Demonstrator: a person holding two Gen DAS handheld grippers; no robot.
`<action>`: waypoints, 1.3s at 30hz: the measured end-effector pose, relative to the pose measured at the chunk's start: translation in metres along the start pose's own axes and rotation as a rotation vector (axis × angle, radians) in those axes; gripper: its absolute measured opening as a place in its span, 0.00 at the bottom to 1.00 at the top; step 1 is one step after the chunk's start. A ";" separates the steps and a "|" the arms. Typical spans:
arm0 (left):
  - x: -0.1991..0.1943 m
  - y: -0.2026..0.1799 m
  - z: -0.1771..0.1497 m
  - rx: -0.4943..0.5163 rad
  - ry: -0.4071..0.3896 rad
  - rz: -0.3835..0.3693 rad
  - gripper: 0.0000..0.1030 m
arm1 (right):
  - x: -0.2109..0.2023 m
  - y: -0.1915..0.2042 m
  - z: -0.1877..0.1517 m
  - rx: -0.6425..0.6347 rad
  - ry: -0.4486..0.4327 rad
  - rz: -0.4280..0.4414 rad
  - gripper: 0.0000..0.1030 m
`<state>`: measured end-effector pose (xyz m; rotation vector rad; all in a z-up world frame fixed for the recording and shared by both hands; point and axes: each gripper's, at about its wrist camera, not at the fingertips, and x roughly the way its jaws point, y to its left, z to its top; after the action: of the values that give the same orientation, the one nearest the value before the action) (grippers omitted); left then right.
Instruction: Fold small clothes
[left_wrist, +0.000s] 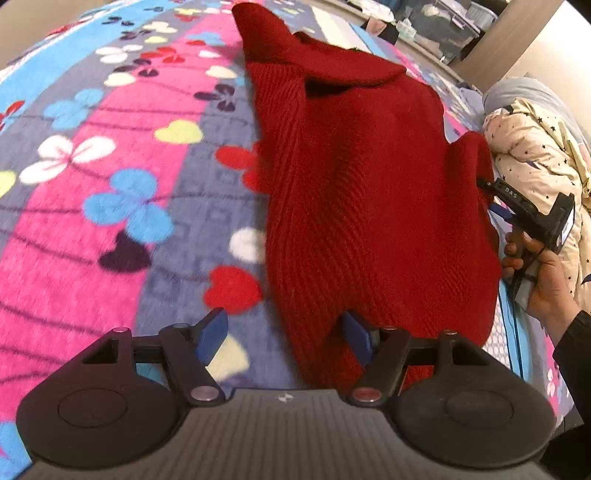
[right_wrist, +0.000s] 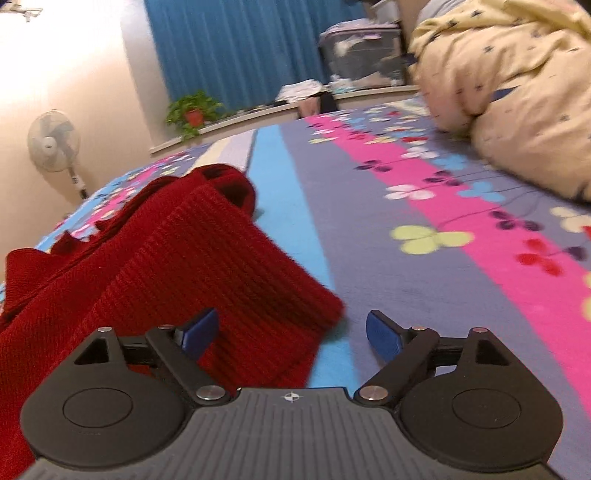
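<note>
A dark red knitted sweater (left_wrist: 362, 192) lies spread on a bed with a striped flower-print blanket (left_wrist: 110, 166). My left gripper (left_wrist: 284, 332) is open, hovering over the sweater's near left edge. In the left wrist view the right gripper (left_wrist: 487, 195) sits at the sweater's right edge, held by a hand (left_wrist: 543, 273). In the right wrist view the right gripper (right_wrist: 291, 332) is open, with a corner of the sweater (right_wrist: 184, 266) lying between its blue pads (right_wrist: 384, 336).
A cream star-print quilt (right_wrist: 509, 85) is bunched on the bed's far side. A fan (right_wrist: 55, 144), a potted plant (right_wrist: 192, 110), blue curtains (right_wrist: 240, 48) and a storage box (right_wrist: 362, 51) stand beyond the bed.
</note>
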<state>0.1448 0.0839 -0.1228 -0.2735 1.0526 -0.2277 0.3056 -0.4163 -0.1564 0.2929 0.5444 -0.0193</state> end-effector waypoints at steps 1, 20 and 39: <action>0.002 -0.002 0.001 0.003 -0.010 0.001 0.71 | 0.004 0.001 0.002 0.005 -0.002 0.027 0.86; -0.046 -0.016 0.001 0.162 -0.251 -0.081 0.09 | -0.141 0.007 0.011 0.123 -0.073 0.082 0.04; -0.141 0.067 -0.062 0.143 -0.037 -0.011 0.19 | -0.349 -0.026 -0.097 0.291 0.192 -0.198 0.11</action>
<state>0.0270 0.1841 -0.0583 -0.1543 0.9934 -0.3055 -0.0446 -0.4348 -0.0632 0.5272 0.7617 -0.2659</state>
